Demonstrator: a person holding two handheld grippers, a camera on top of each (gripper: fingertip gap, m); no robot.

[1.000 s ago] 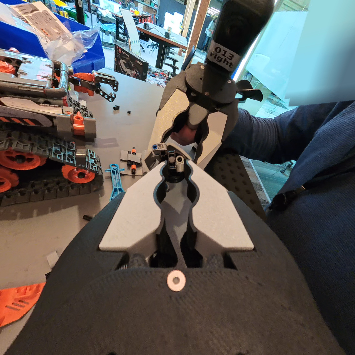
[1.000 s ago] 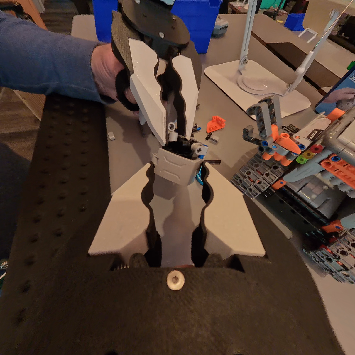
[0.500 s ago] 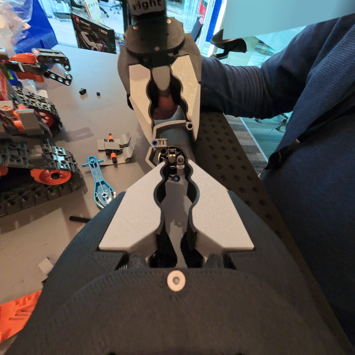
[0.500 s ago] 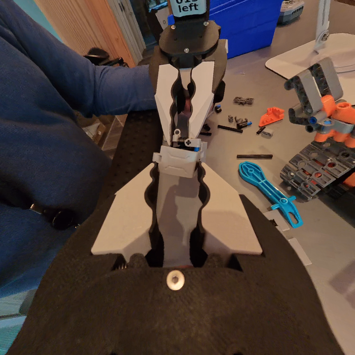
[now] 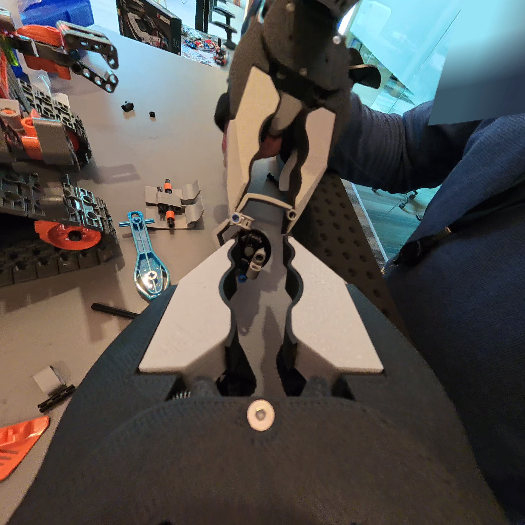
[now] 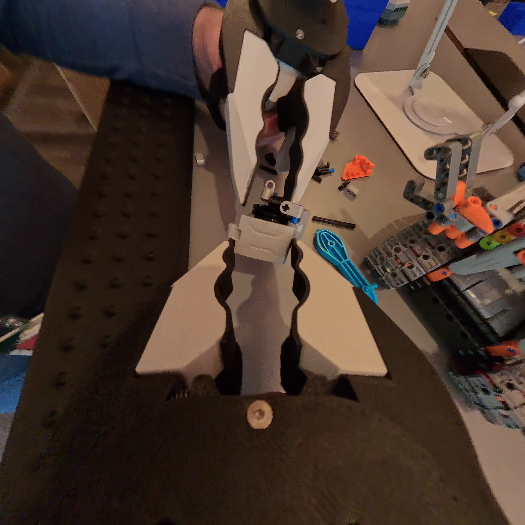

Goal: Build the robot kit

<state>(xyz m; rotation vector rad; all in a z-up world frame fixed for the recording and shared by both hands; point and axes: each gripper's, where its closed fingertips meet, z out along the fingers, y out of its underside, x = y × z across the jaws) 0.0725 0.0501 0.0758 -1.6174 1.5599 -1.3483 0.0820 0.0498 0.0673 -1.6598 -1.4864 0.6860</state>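
left gripper (image 5: 260, 241) fingers (image 5: 199, 306) spread off the black part (image 5: 250, 250).

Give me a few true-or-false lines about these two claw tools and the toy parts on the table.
1. The right gripper clamps a grey panel piece at its fingertips. True.
2. The left gripper holds the blue tool. False: the tool lies on the table, and neither gripper touches it.
3. A tracked model with orange wheels stands on the table. True.
4. The two grippers point away from each other. False: they face each other tip to tip, over the grey panel piece.
5. The person's sleeve is red. False: it is dark blue.
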